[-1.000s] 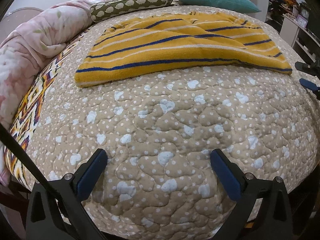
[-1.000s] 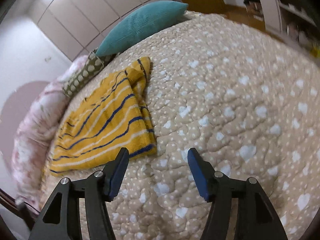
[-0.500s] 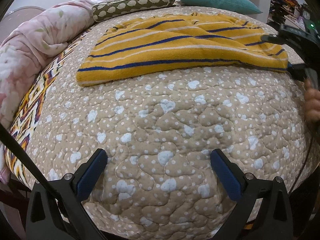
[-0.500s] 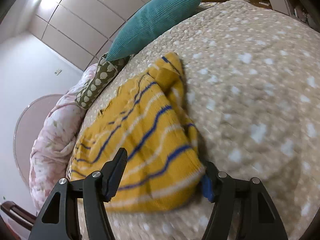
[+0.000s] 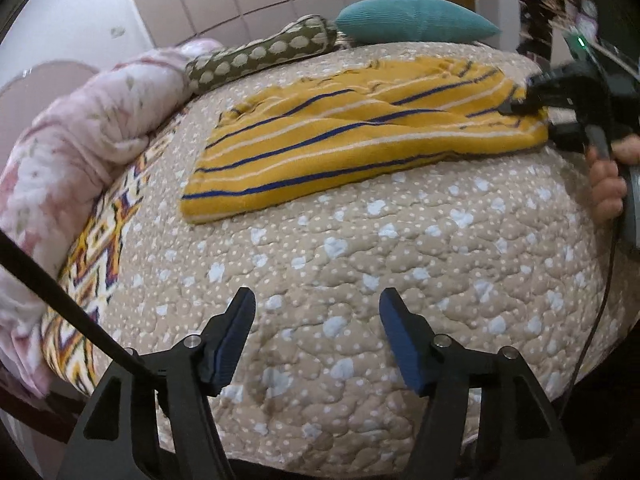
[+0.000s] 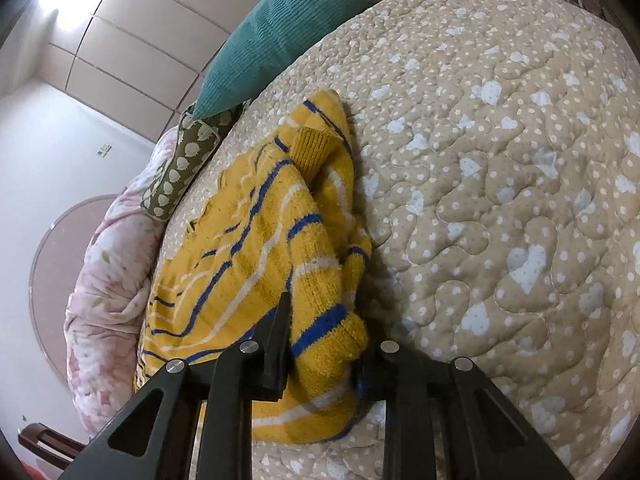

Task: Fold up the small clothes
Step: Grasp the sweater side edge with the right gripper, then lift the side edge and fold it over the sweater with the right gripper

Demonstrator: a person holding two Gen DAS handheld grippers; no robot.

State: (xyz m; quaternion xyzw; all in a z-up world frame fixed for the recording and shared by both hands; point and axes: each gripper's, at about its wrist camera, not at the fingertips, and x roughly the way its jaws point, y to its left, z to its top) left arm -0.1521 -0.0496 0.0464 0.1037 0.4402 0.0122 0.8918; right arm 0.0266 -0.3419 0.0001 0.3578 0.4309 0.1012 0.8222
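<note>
— Pinching now: the right gripper [image 6: 320, 354], apart a second ago, has clamped the near corner of the yellow knitted sweater with blue and white stripes [image 5: 360, 140].

— So a fold can start. The left gripper [image 5: 316, 336]?

— Jaws apart, over bare beige quilted bedspread [image 5: 400, 280]. Sweater lies mid-bed; pink floral duvet [image 5: 80, 152] crowds the left edge.

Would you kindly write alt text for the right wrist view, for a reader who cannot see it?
The right gripper is clamped on a corner of a yellow sweater with blue and white stripes lying on a beige quilted bedspread. A teal pillow sits at the far end of the bed.
</note>
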